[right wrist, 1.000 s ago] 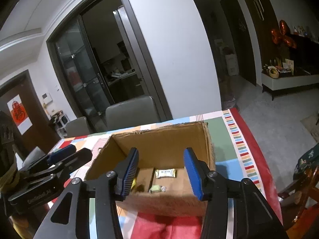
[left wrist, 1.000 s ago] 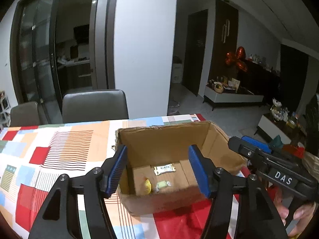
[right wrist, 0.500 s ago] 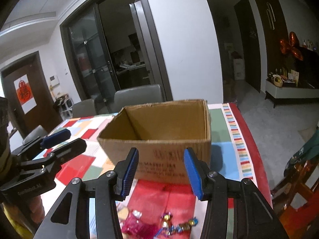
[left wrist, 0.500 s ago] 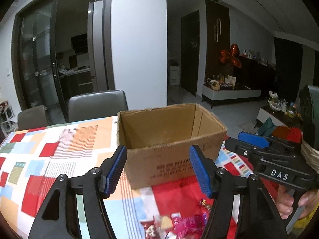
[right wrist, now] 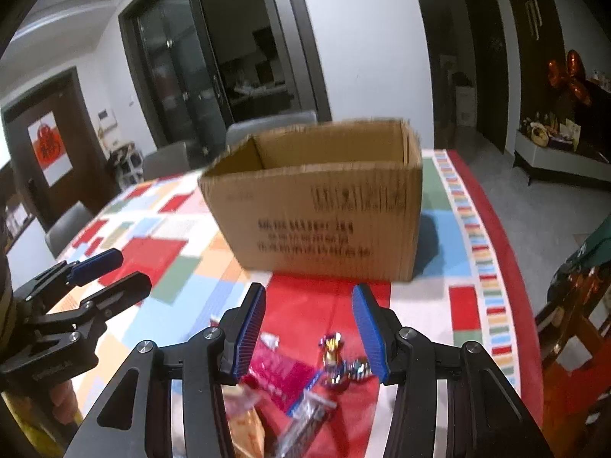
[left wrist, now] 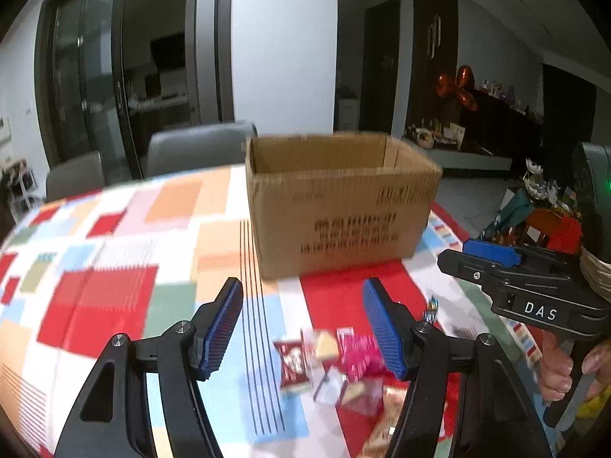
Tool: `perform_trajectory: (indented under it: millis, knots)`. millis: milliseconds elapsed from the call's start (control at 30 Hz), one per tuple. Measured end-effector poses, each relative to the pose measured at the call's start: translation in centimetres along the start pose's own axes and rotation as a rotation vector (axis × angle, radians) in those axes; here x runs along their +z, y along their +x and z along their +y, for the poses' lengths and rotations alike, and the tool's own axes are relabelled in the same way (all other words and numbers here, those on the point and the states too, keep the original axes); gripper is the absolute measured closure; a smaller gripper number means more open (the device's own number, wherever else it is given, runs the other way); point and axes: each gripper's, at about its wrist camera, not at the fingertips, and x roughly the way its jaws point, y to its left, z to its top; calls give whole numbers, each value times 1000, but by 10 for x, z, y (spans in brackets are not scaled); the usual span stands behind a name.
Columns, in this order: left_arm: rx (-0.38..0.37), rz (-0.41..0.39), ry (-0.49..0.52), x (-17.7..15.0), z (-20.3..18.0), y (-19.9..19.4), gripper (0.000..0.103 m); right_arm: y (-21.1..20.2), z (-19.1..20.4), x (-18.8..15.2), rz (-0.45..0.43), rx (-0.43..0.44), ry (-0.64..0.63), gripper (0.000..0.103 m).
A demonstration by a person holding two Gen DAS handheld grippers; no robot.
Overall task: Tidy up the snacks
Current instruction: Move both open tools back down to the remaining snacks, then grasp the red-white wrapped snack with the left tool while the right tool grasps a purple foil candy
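**A:** Left wrist view: what has changed? A second ago both cameras looked down into the box (left wrist: 340, 198) and a few packets showed on its floor; now only its near wall and rim show, at centre frame.

**B:** Both tools have come back and down toward the near edge of the counter (left wrist: 114, 252). The snacks (left wrist: 328, 358) now fill the lower middle of the frame, a loose heap on the patterned cloth, well short of the box.

**A:** And the tools themselves?

**B:** Left tool (left wrist: 303, 328) has its jaws apart with nothing pinched; the heap lies beyond and below the blue pads. Right tool (right wrist: 309, 332) is the same in its own view: jaws apart, empty, with a pink packet (right wrist: 278, 378) and some shiny foil candies (right wrist: 334, 347) on the cloth under the gap.

**A:** So what does that mean for the job?

**B:** I judge one drop into the box is done and the next pick is being lined up. (Most of the pile is still outside, so the sorting looks far from finished.)

**A:** Any writing?

**B:** "DAS" in white on the right tool's body, at the right edge of the left view. The box carries dark printed lines on its front, too blurred to read. The red packet (left wrist: 292, 362) has a print I cannot make out.
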Motion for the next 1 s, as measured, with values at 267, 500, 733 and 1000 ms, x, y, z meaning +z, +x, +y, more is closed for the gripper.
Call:
perform_trajectory:
  millis: [267, 500, 733, 1000]
  knots:
    - [10, 102, 0, -30, 2, 21, 39, 20, -4, -27, 83, -15, 17, 55]
    - [16, 177, -18, -48, 8, 43, 46, 40, -6, -39, 152, -23, 13, 61]
    - [-13, 240, -56, -56, 15, 63, 53, 57, -7, -46, 197, -27, 4, 66]
    - [-33, 303, -85, -64, 18, 87, 62, 70, -8, -49, 229, -28, 10, 71]
